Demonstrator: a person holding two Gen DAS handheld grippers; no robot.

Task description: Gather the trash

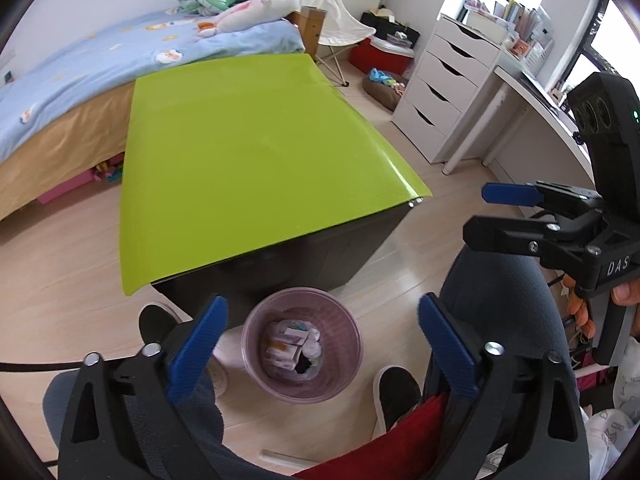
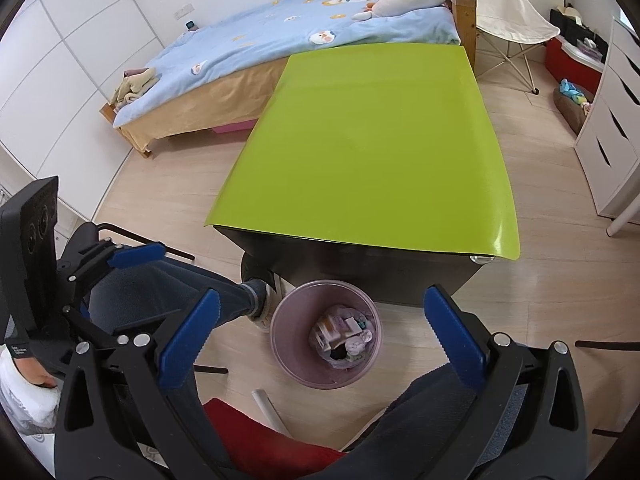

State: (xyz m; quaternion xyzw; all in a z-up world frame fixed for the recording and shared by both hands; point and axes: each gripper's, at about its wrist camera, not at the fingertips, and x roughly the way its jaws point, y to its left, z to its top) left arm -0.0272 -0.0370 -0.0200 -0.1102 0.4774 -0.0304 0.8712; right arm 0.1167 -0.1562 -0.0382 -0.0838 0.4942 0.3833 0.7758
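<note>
A pale purple waste bin (image 1: 302,346) stands on the floor at the near edge of the green table (image 1: 256,152). It holds several crumpled wrappers and packets (image 1: 294,348). My left gripper (image 1: 320,320) is open and empty above the bin. My right gripper (image 2: 324,320) is open and empty above the same bin (image 2: 326,334), which also shows its trash (image 2: 344,334). The right gripper appears in the left wrist view (image 1: 480,216) at the right, the left gripper in the right wrist view (image 2: 132,258) at the left. The green table top (image 2: 368,152) bears nothing.
The person's legs and shoes (image 1: 400,392) flank the bin. A bed (image 1: 100,72) with plush toys lies behind the table. A white drawer unit (image 1: 444,84), desk and folding chair (image 1: 340,28) stand to the right. A white tube (image 2: 268,404) lies on the floor.
</note>
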